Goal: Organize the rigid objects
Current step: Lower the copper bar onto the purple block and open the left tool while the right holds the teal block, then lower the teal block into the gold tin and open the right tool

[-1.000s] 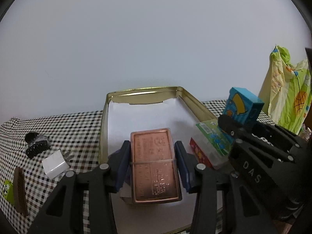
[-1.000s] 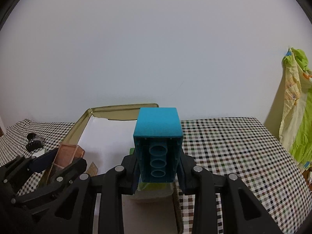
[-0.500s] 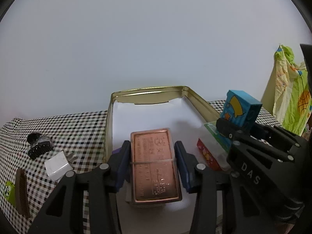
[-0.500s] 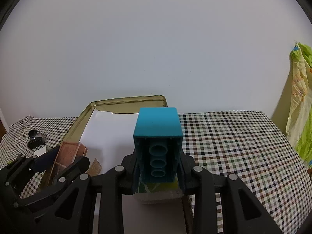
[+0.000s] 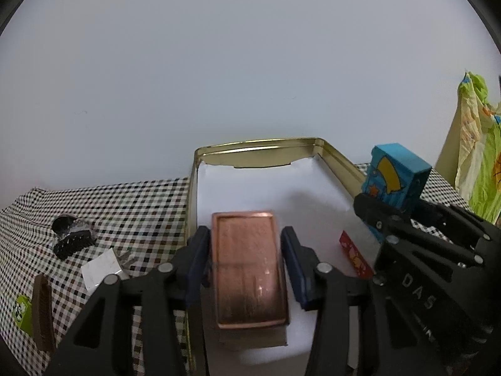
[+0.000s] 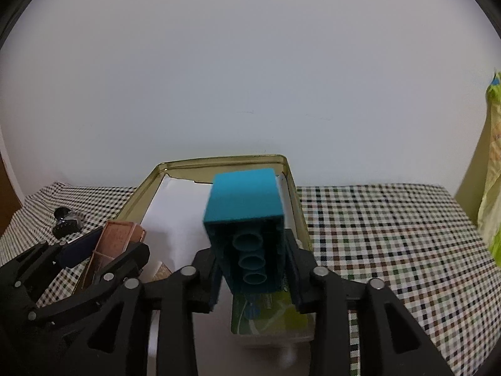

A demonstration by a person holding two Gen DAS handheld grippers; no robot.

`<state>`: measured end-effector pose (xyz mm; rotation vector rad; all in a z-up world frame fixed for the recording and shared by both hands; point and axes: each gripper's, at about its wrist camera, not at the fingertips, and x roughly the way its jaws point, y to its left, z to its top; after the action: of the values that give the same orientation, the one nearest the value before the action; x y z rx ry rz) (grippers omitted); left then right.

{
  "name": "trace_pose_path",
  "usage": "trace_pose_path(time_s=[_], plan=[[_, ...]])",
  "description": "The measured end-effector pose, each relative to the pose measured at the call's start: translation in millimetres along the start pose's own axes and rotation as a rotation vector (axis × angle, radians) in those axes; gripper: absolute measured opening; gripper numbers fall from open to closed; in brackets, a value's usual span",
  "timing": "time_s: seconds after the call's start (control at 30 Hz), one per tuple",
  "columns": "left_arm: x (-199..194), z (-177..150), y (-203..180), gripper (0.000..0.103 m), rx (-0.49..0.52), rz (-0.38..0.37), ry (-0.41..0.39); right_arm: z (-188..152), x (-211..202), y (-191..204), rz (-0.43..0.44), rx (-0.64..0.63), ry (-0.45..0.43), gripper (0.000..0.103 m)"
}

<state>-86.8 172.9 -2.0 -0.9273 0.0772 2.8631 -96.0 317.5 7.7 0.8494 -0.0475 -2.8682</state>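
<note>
A copper tin box [image 5: 247,269] lies on a grey box inside the gold tin [image 5: 260,144], which is lined with white paper. My left gripper [image 5: 244,250] straddles the copper box, its jaws opening, and a thin gap shows at each blue pad [image 5: 197,260]. A teal brick [image 6: 247,219] stands tilted on a green-labelled clear box [image 6: 269,316] at the tin's right wall. My right gripper [image 6: 252,260] is around the brick with its jaws opening, and the pads look just off its sides. In the left wrist view the same brick [image 5: 394,172] shows a yellow print.
On the checked cloth [image 6: 391,235] left of the tin lie a black hair claw [image 5: 72,238], a white plug [image 5: 101,268], a brown comb [image 5: 42,310] and a green piece [image 5: 22,313]. A red box [image 5: 355,257] lies in the tin. A green-yellow bag [image 5: 479,172] hangs at the right.
Both pairs of jaws have widened and come off the copper box and the teal brick. The brick now leans a little to one side. Both views tilted slightly.
</note>
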Motion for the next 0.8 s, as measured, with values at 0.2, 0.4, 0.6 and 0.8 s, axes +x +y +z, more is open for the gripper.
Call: trace_pose_path(time_s=[0.2,0.4,0.6,0.8], plan=[[-17.2,3.0,6.1,0.102,-0.034,-0.009,-0.062,0.4,-25.6,-11.6,0.015,0.072,-0.126,0.092],[-28.3,3.1,-7.8,0.102,0.045,0.010,-0.106,-5.0,-46.5,-9.6,-0.051,0.061,-0.217,0.092],[-25.4,2.8,-2.8,0.102,0.020,0.016,-0.091,-9.3,-58.1,-11.8,-0.124,0.080,-0.247,0.092],[-23.9,-0.6,1.8,0.102,0.006,0.025,-0.081,-11.3,-74.9,-28.0,-0.158,0.168,-0.306,0.092]])
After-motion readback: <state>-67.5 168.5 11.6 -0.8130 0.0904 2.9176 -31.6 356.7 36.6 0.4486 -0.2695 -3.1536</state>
